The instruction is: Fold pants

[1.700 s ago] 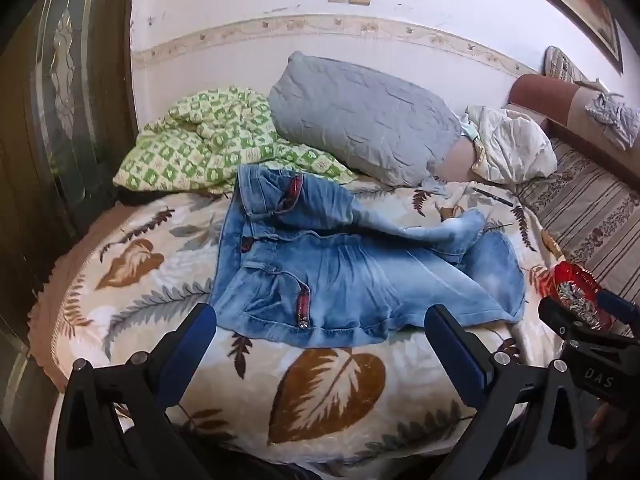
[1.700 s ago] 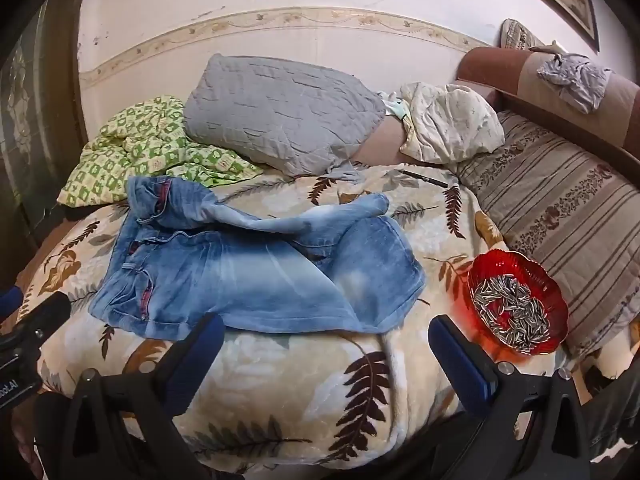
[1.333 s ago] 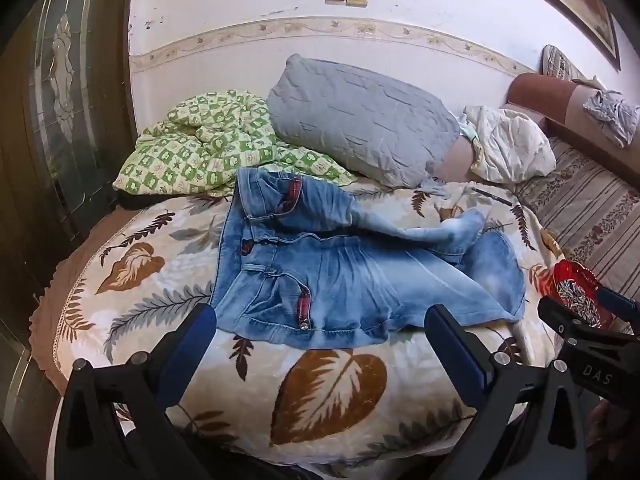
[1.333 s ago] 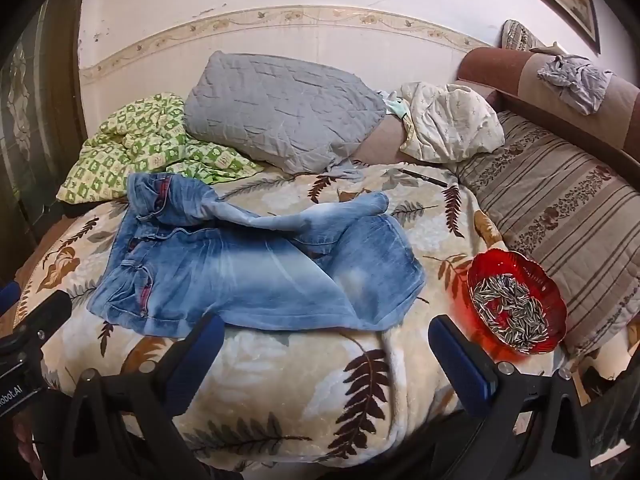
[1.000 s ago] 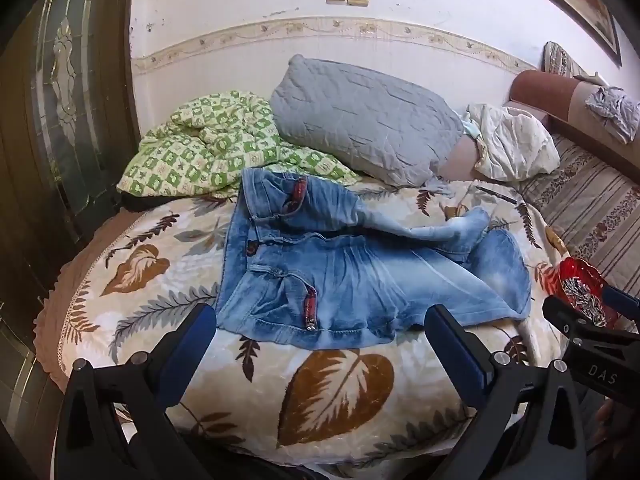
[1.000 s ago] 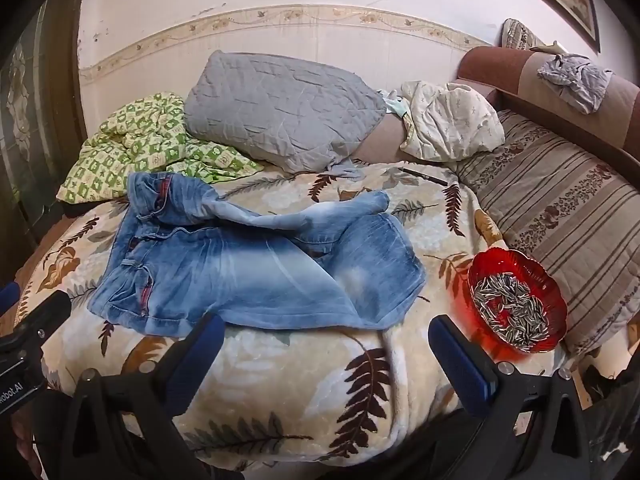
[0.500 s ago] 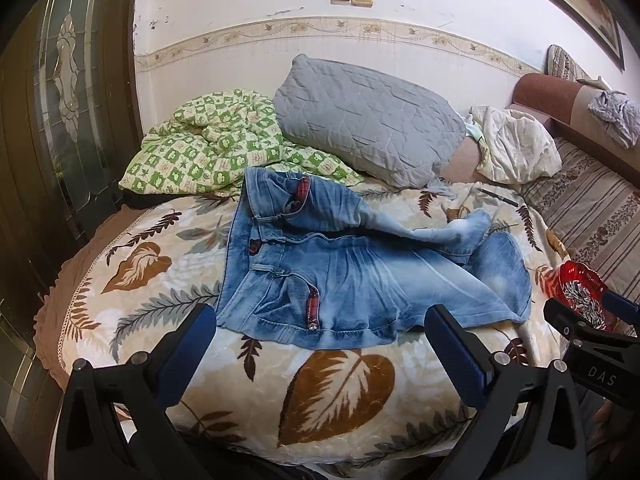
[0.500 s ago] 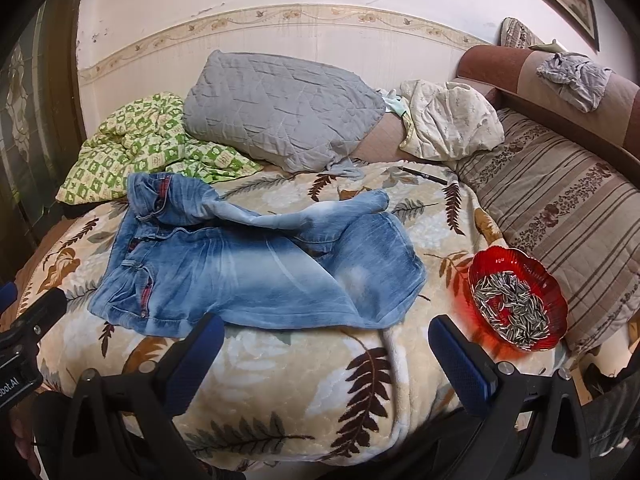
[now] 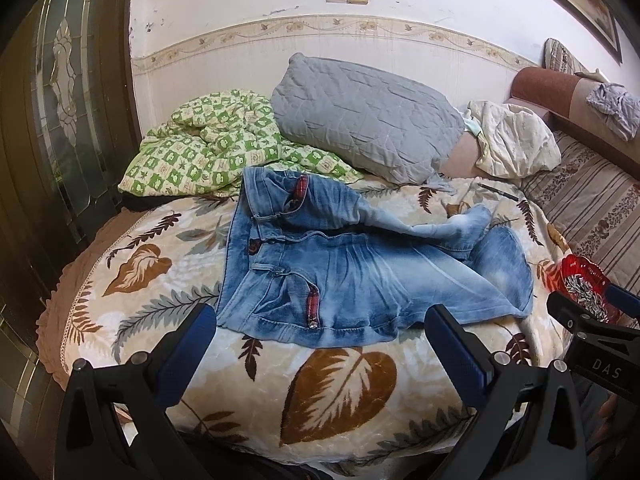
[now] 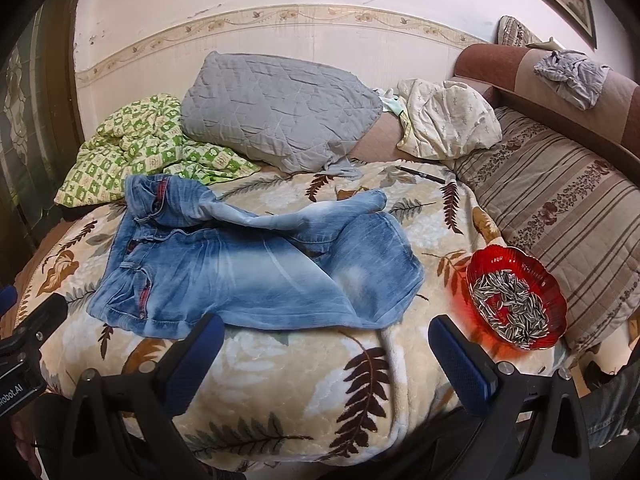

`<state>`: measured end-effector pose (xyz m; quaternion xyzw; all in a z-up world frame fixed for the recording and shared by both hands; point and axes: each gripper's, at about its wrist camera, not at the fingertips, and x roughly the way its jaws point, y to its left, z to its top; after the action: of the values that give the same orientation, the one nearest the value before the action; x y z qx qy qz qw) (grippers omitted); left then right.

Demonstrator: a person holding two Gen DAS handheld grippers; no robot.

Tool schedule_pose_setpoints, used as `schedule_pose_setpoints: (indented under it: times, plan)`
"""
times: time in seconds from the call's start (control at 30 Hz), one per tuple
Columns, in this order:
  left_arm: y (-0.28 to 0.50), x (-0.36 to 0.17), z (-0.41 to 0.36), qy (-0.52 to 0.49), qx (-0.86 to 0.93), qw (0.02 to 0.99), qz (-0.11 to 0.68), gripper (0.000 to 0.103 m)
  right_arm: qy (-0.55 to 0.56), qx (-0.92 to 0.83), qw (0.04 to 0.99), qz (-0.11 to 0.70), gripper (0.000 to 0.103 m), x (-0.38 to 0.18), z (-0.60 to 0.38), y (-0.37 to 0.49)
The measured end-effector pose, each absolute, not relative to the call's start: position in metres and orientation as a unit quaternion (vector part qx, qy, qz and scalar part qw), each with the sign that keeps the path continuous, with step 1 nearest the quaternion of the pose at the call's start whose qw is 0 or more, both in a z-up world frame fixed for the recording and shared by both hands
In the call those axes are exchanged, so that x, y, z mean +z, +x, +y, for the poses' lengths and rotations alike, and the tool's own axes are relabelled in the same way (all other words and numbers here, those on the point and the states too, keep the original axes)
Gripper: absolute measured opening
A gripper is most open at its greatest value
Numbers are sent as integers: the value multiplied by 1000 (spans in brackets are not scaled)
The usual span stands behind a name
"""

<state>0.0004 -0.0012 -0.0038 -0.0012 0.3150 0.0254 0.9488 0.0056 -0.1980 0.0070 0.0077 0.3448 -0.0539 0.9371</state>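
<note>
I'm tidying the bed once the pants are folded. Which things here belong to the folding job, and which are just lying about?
Part of the job:
jeans
left gripper, open
right gripper, open

Just lying about:
grey pillow
green checked quilt
cream cloth bundle
red bowl of seeds
pen

The near strip of the leaf-patterned beige blanket (image 9: 340, 380) lay bare between the hand-held grippers and the crumpled blue denim jeans (image 9: 360, 276), leaving open room to approach the waistband and the hems. To the right, a red glass bowl of sunflower seeds (image 10: 516, 300) sat near the jeans' leg ends, narrowing that side. Behind the jeans, a grey quilted pillow (image 9: 368, 116) and a green-checked crumpled quilt (image 9: 216, 144) closed off the far side. A thin dark pen (image 10: 422, 175) lay on open blanket beyond the legs.
</note>
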Motion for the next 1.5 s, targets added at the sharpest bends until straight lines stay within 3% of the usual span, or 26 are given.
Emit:
schedule_pose_setpoints:
  times: [1.5]
  plan:
    - [10, -10, -4, 5, -7, 946, 324, 103, 13, -51, 937, 344, 103, 4, -202, 11]
